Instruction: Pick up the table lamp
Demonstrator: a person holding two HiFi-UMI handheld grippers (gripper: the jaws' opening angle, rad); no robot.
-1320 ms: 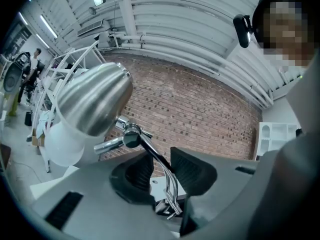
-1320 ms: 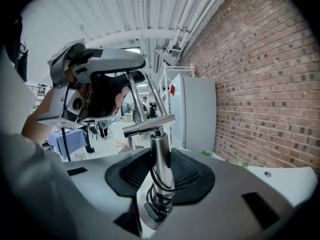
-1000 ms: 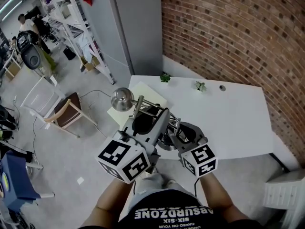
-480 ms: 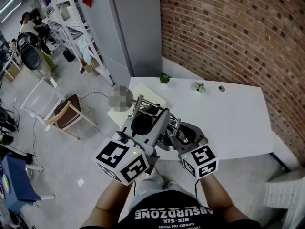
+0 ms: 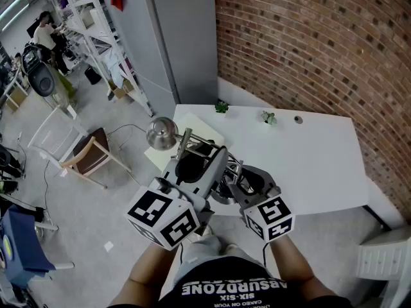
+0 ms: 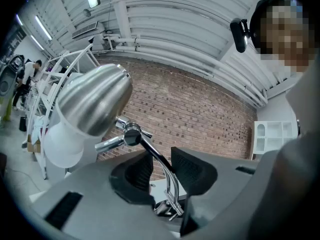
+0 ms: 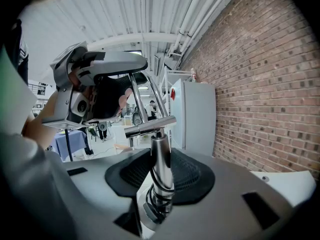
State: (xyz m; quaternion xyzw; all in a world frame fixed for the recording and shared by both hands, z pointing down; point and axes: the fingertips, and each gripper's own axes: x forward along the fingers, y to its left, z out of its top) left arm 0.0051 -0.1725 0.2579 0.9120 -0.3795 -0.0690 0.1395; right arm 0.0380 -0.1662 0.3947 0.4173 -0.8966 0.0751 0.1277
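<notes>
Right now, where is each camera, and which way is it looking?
Head view: on the person's head, looking down at the table, table lamp, left gripper and right gripper; forearms and shirt show.
Left gripper view: rides the left gripper, looking along its fingers at the lamp's arm and shade.
Right gripper view: rides the right gripper, looking along its fingers at the lamp's post.
All three share the lamp.

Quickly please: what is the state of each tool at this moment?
Left tool: jaws around the lamp's thin arm; whether they press it cannot be told.
Right tool: closed on the lamp's post.
</notes>
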